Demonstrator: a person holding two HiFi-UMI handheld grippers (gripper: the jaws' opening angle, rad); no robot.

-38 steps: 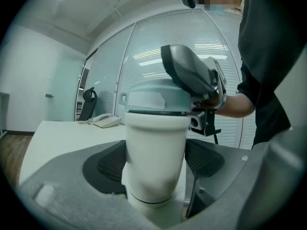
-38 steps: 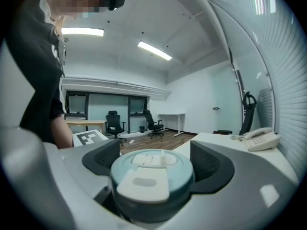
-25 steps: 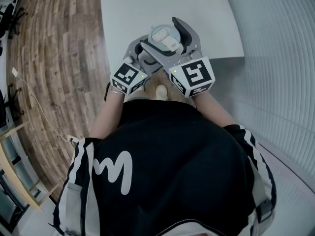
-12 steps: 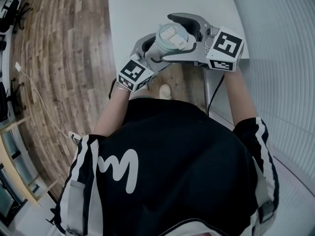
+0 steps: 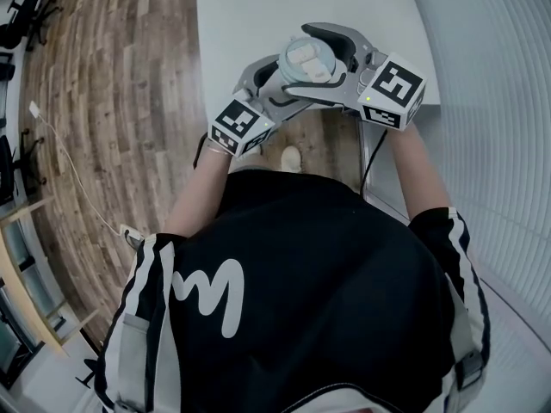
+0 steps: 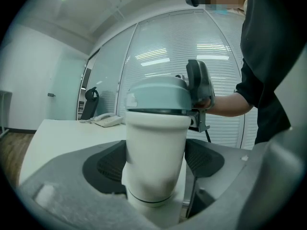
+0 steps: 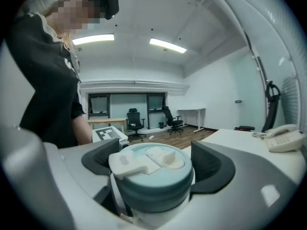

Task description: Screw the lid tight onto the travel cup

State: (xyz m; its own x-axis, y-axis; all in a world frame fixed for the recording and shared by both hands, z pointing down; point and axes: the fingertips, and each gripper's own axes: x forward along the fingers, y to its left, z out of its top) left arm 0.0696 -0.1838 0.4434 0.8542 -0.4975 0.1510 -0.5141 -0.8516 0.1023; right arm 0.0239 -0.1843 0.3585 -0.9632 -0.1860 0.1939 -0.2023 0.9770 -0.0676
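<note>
A white travel cup (image 6: pixel 156 147) stands upright in the air over the table edge, with my left gripper (image 6: pixel 156 162) shut on its body from both sides. Its pale teal lid (image 7: pixel 153 169) with a white flip tab sits on top. My right gripper (image 7: pixel 156 164) is shut on that lid, a pad hugging each side. In the head view the lid (image 5: pixel 308 58) faces up between the right gripper's (image 5: pixel 316 65) curved jaws, and the left gripper (image 5: pixel 284 86) reaches in lower from the left. The right gripper's finger (image 6: pixel 199 87) shows behind the lid in the left gripper view.
A white table (image 5: pixel 258 15) lies just beyond the hands, with a desk phone (image 6: pixel 108 120) on it. Wooden floor (image 5: pixel 103 101) spreads to the left. A wall of blinds (image 5: pixel 491 101) runs along the right. Office chairs (image 7: pixel 136 121) stand far off.
The right gripper has swung round the lid, from below-right of the cup to its right side, then eased slightly back. The left gripper and cup have barely shifted.
</note>
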